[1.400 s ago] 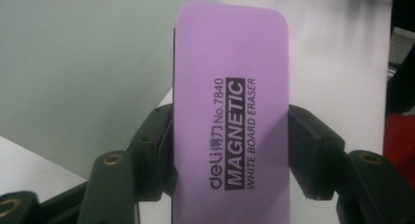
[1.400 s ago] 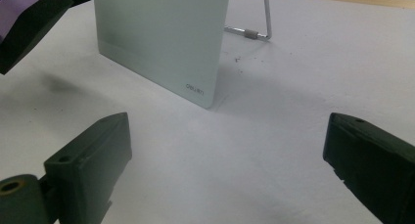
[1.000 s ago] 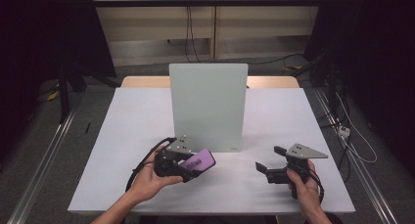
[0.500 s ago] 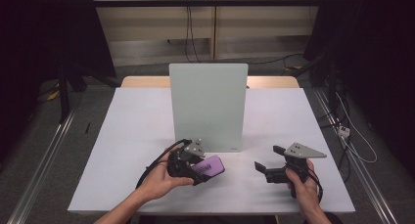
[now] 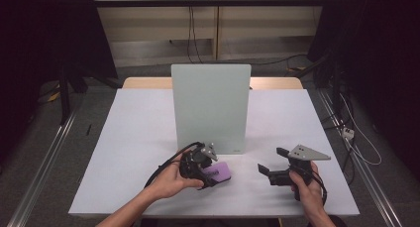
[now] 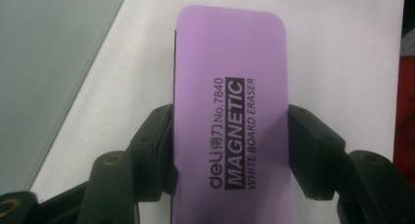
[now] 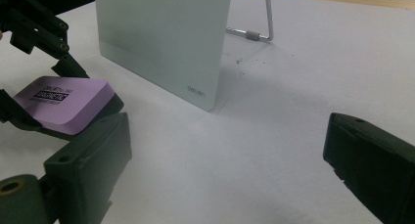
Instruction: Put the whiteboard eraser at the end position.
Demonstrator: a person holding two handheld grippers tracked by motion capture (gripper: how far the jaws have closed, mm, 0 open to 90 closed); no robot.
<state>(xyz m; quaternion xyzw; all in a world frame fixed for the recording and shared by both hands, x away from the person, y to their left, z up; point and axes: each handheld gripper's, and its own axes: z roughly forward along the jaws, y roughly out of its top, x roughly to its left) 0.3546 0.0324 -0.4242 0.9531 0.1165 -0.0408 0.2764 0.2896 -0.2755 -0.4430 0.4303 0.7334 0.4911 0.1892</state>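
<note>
At the left of the white table (image 5: 129,152), the left gripper (image 5: 210,171) is clamped on a flat purple rectangular whiteboard eraser (image 5: 219,171), its two black jaws pressing the long sides of the eraser, whose printed face reads "MAGNETIC WHITE BOARD ERASER" in the left gripper view (image 6: 230,111). The eraser sits low over the table, just in front of the near left corner of the pale green upright glass board (image 5: 210,105), which stands on a thin metal wire stand (image 7: 259,23) near the table's middle. To the right, well apart from the eraser, the right gripper (image 5: 267,162) hangs with its jaws spread wide and nothing between them.
</note>
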